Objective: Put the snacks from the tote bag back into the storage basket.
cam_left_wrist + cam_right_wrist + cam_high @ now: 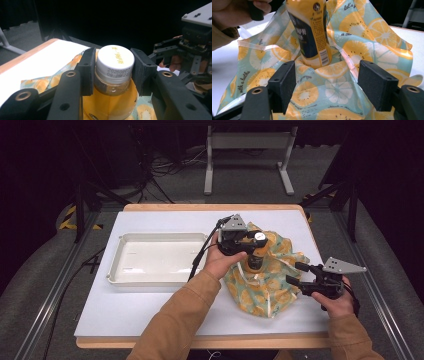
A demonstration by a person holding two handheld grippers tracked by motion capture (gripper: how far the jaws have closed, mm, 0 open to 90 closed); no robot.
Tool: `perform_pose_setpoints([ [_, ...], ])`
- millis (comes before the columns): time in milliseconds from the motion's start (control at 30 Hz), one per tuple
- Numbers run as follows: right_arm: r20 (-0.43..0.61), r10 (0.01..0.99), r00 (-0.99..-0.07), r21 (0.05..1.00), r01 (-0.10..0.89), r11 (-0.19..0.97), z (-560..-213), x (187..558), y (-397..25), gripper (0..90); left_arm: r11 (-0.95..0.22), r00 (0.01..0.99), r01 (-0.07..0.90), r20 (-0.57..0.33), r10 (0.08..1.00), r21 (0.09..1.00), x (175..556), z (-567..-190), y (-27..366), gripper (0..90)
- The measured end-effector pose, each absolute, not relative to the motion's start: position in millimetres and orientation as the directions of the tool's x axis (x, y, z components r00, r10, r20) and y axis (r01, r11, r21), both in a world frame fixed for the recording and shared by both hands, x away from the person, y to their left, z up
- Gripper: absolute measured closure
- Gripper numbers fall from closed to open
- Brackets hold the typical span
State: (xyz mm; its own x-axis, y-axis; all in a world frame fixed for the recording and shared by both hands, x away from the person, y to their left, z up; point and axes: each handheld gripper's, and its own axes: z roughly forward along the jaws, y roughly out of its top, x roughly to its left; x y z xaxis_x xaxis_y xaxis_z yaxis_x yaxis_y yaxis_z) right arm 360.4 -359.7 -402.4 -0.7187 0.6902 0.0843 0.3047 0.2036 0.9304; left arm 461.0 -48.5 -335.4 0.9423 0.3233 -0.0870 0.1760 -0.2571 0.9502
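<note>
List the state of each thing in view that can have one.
bottle: capped, upright, its base down in the bag.
bag: mouth open around the bottle.
tray: empty.
left gripper: shut on the bottle's neck.
right gripper: open, at the bag.

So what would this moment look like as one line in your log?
left gripper: shut on bottle neck | right gripper: open, facing bag | bottle: upright in bag | tray: beside

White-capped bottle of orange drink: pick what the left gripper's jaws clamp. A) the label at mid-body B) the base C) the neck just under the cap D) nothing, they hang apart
C: in the left gripper view, the left gripper closes on the white-capped bottle of orange drink just under its cap.
</note>
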Motion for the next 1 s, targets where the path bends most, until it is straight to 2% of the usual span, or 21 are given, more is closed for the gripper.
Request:
perform_pose_setpoints([
  [1000, 0.093, 0.688, -0.720, 0.931, 0.308, 0.197, -402, 360, -361, 30.8, -0.169, 0.953, 0.134, -0.080, 0.292, 0.976, 451, -270, -24, 58.3],
])
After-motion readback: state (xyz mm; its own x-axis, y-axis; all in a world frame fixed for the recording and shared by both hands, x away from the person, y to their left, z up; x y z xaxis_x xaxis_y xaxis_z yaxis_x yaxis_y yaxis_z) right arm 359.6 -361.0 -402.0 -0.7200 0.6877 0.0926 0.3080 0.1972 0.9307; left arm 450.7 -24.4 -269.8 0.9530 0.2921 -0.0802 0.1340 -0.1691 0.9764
